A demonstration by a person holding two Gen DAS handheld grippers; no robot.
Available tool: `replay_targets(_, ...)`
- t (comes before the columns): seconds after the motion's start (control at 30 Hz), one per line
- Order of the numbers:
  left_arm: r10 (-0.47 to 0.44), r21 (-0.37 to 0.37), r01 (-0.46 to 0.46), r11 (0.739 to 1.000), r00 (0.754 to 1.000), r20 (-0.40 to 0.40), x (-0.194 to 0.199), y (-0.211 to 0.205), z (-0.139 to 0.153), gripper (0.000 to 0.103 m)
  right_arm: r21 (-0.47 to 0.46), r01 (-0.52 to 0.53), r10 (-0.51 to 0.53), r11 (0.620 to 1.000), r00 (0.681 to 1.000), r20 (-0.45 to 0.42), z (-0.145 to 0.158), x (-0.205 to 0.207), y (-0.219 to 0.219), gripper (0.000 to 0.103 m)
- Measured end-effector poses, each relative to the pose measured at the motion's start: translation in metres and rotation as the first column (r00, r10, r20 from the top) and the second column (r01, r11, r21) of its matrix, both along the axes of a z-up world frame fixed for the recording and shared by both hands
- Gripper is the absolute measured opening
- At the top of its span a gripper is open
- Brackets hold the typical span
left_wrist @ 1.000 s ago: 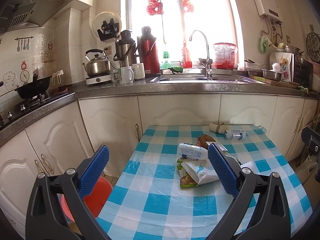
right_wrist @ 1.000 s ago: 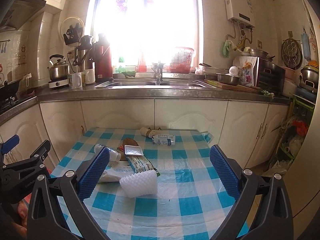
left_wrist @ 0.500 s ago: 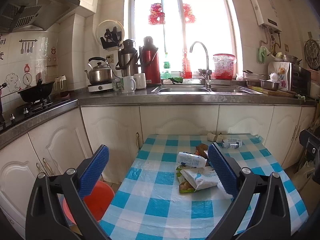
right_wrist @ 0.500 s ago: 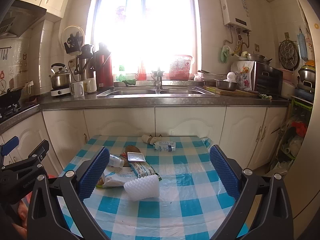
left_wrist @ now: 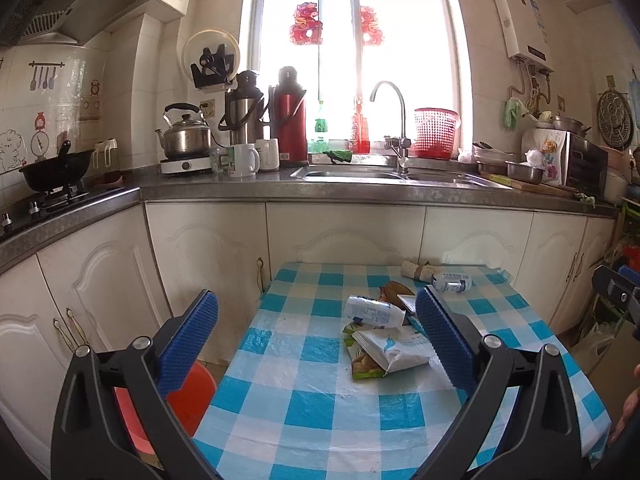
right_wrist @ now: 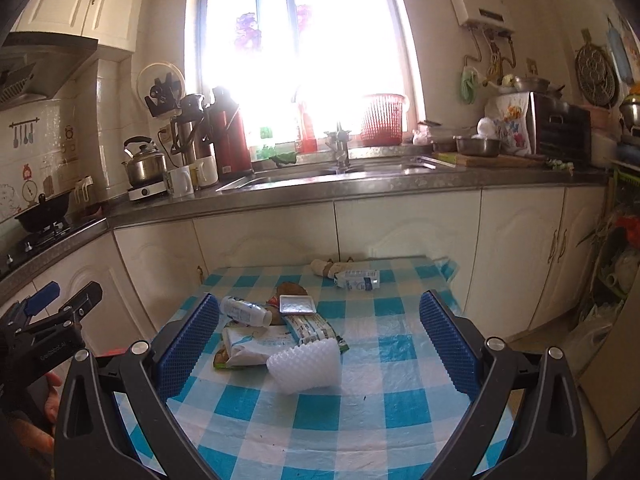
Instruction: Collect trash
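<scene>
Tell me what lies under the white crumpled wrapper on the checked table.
Under the white crumpled wrapper a green snack packet pokes out, flat on the table; its covered part stays hidden.

Both wide-open grippers, left gripper [left_wrist: 316, 334] and right gripper [right_wrist: 320, 332], have drawn back and tilted upward; the littered table [right_wrist: 400, 396] now sits lower and farther off.

From the left gripper [left_wrist: 316, 338], its right finger [left_wrist: 438, 344] hides the white foam net and part of the white wrapper [left_wrist: 394, 350]. Below its left finger, the red bin [left_wrist: 192, 396] is half hidden. Bottle labels are too small to read.
</scene>
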State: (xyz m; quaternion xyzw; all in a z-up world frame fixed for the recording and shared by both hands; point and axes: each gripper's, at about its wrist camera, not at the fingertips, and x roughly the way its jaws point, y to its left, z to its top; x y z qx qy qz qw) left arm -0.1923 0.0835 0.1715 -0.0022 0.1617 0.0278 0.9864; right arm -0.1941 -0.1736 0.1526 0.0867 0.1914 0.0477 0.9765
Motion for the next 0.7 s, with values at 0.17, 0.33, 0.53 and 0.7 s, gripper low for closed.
replay_targets(0.17,-0.118,-0.049,0.113,0.992,0.986,-0.114,0.020,0.006,-0.030,0.099,0.139,-0.034,0.056,0.990,0.986,-0.155,-0.041,0.032,-0.023,0.099)
replay_targets(0.33,-0.216,-0.149,0.190,0.970,0.958,-0.188,0.049,0.008,-0.051,0.099,0.210,-0.079,0.127,0.975,0.966,-0.226,-0.071,0.058,-0.030,0.099)
replay_targets(0.53,-0.268,-0.203,0.223,0.953,0.935,-0.232,0.098,0.007,-0.049,0.099,0.255,-0.054,0.119,0.965,0.961,-0.249,-0.076,0.098,-0.059,0.099)
replay_targets(0.7,-0.333,-0.306,0.242,0.921,0.896,-0.295,0.168,0.001,-0.046,0.099,0.246,-0.074,0.133,0.967,0.963,-0.235,-0.072,0.150,-0.082,0.098)
